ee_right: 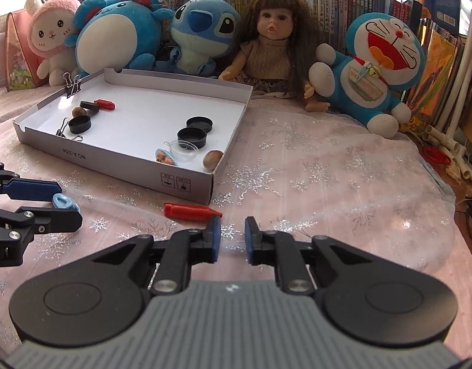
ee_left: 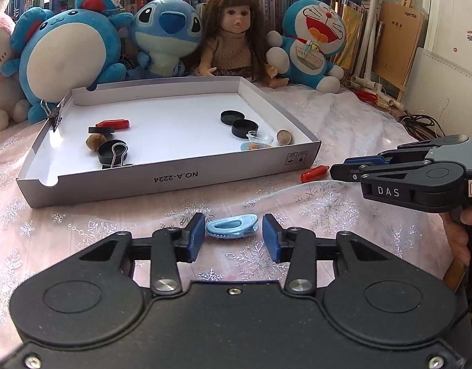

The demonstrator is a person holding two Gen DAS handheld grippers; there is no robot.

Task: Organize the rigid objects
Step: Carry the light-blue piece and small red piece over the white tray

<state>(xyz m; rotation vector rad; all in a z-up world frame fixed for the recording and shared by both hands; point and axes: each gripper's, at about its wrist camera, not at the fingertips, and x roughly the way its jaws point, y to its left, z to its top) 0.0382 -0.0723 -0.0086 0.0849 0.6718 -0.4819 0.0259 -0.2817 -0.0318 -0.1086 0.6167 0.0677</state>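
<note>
The left gripper (ee_left: 233,236) is made of black plastic. It has two big round bumps on top, one on each side. Two black arms reach forward, each with a shiny silver screw at its back end. Each finger wears a flat blue pad (ee_left: 195,236).

The right gripper (ee_right: 233,236) looks much the same, but its middle part is grey with raised lines. Its pads (ee_right: 217,236) are blue too. On its side, white letters spell DAS, and a small white label with a red edge sits beside them. A hand (ee_left: 462,236) shows at the right edge.
</note>
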